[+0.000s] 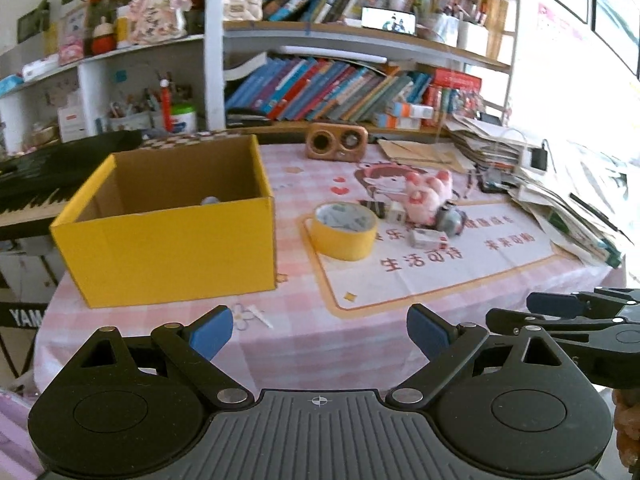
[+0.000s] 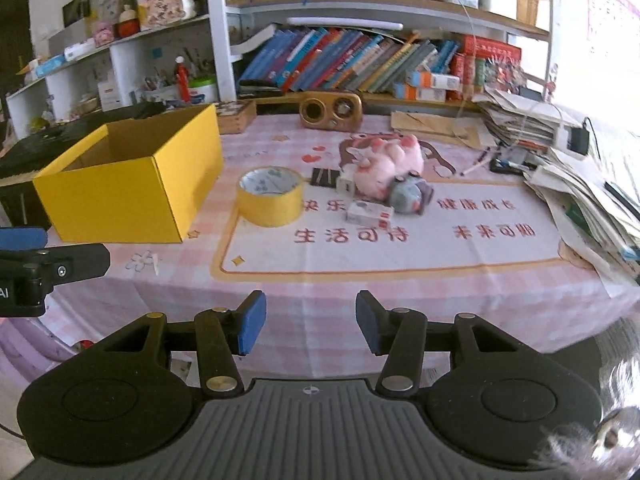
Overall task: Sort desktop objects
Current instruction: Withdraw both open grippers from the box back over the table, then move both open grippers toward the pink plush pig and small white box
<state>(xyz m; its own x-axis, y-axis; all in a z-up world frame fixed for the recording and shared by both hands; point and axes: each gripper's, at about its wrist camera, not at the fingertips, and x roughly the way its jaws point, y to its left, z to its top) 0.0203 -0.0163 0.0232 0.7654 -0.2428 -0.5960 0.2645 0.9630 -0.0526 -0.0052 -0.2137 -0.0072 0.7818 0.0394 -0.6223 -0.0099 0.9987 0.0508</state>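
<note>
Nearest you, your left gripper [image 1: 319,334] gaped wide and empty, your right gripper [image 2: 311,322] narrower, also empty, both short of the pink-checked worktop [image 2: 320,312]. The yellow tape roll [image 2: 271,196] lay beside the open yellow cardboard box [image 2: 132,188], probably its destination.

The box [image 1: 168,248] was bright yellow outside and plain brown inside. Right of the box, the tape roll [image 1: 345,231] was yellow, the plush toy [image 1: 427,196] pink. The tabletop [image 1: 360,340] cloth was pink-and-white checked.
</note>
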